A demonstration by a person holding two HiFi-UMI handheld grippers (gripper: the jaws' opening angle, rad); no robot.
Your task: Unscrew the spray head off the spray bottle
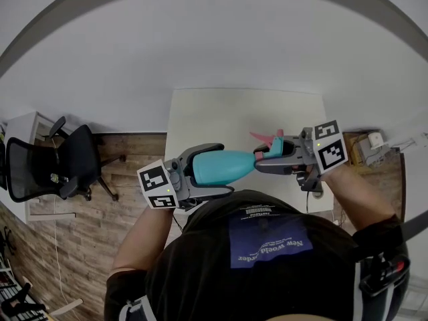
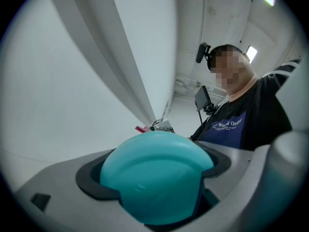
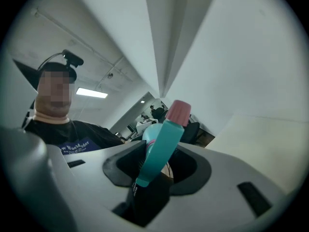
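You hold a teal bottle [image 1: 241,164] level in the air between both tongs, above the near edge of a white table [image 1: 221,112] and just in front of your chest. The bottle is opaque, so you cannot tell what is in it. Your left tongs [image 1: 227,169] are clamped around the bottle's wide body; in the left gripper view its rounded base [image 2: 154,178] fills the dark pads. Your right tongs [image 1: 271,156] are closed on the spray head [image 1: 269,147] at the bottle's narrow end, with the pink nozzle [image 1: 263,137] poking out towards the table. In the right gripper view the spray head [image 3: 161,144] sits tilted in the pad hollow, pink tip [image 3: 178,111] uppermost. The table top beyond your hands is bare, with open room ahead and to both sides. A small white object [image 1: 376,139] sits past the table's right edge. To your left, well apart, a black office chair [image 1: 60,166] stands on wood flooring [image 1: 127,192]. Fine white print runs along the spray head's dark lower end [image 3: 135,190], too small to read. Your dark shirt [image 1: 200,273] carries a blue patch [image 1: 267,243] whose white lettering seems to read "New World Order".
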